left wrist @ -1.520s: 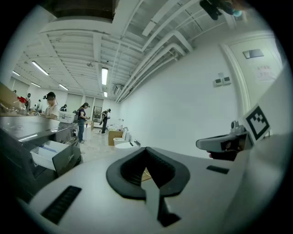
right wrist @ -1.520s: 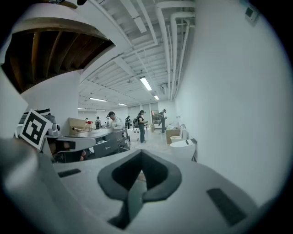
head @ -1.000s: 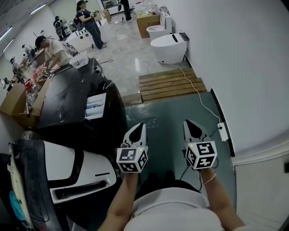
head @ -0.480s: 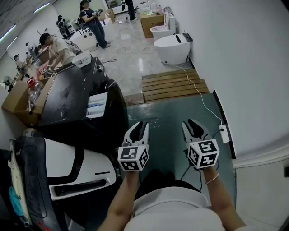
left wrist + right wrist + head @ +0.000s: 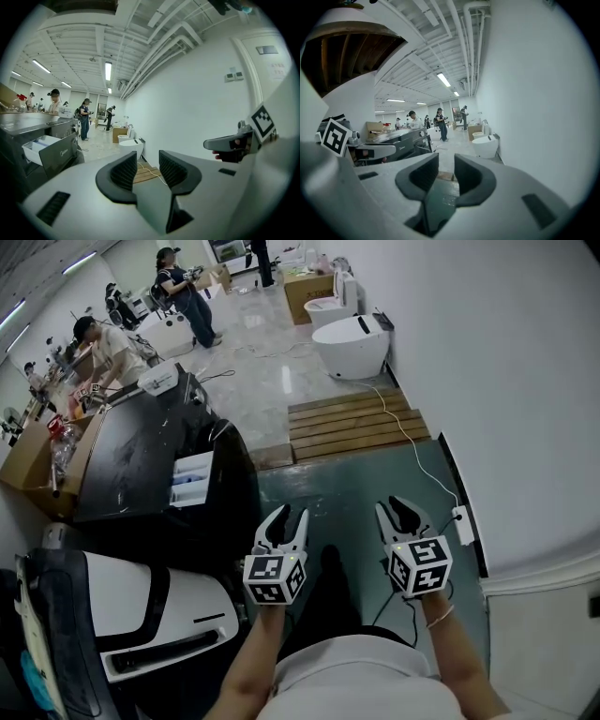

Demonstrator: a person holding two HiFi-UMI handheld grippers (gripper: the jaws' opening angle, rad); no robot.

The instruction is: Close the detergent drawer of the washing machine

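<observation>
Detergent drawer [image 5: 191, 480] is standing pulled out from the front of the dark washing machine [image 5: 131, 451] at the left of the head view, its white tray open to the ceiling and well apart from both grippers. The left gripper [image 5: 286, 518] is hovering over the teal floor [image 5: 347, 488], beside the machine's front corner; its jaws have just been opening and are now standing clearly apart, with nothing between them. In the left gripper view the same gripper [image 5: 146, 164] is pointing along the room, and the drawer [image 5: 44, 146] is showing at the left edge, jutting out of the machine. The right gripper [image 5: 400, 510] is hovering alongside, nearer the white wall, its jaws also parted by a narrow gap and gripping nothing; the right gripper view [image 5: 446, 169] is showing only floor through that gap. A wooden slatted platform [image 5: 354, 421] is lying ahead of both grippers, with a white toilet [image 5: 352, 338] beyond it. A white cable [image 5: 412, 442] is running along the wall to a power strip [image 5: 463, 524] just beside the right gripper. Several people [image 5: 187, 296] are standing in the background.
</observation>
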